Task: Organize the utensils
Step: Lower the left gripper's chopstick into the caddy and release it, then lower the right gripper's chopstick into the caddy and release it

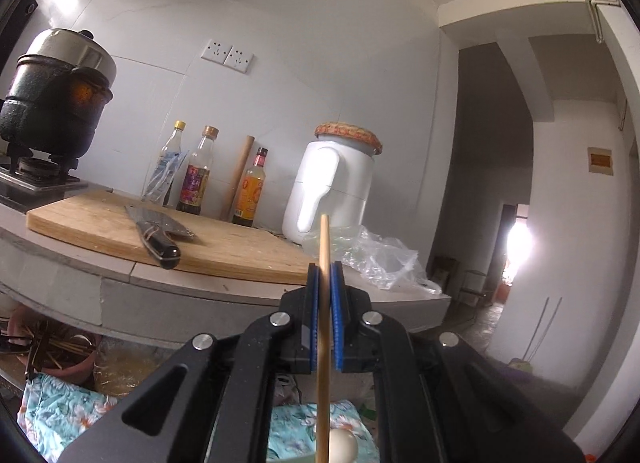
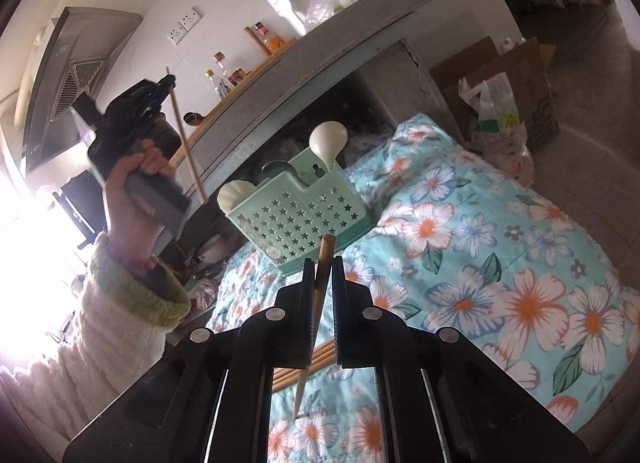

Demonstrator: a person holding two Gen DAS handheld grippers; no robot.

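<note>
My left gripper (image 1: 325, 269) is shut on a light wooden chopstick (image 1: 324, 327) held upright in front of the counter; it also shows raised at the left of the right wrist view (image 2: 166, 83). My right gripper (image 2: 322, 263) is shut on a darker chopstick (image 2: 318, 303), its tip low over the floral cloth (image 2: 500, 255). A mint green utensil basket (image 2: 296, 215) with star holes stands just ahead of the right gripper. It holds two white spoons (image 2: 328, 139). Several more chopsticks (image 2: 304, 365) lie on the cloth under the right gripper.
A grey counter (image 1: 224, 295) carries a wooden cutting board (image 1: 224, 247) with a cleaver (image 1: 160, 235), sauce bottles (image 1: 196, 179), a white jug (image 1: 328, 187) and a plastic bag (image 1: 380, 259). A black pot (image 1: 56, 103) sits on the stove. A cardboard box (image 2: 520, 75) stands on the floor.
</note>
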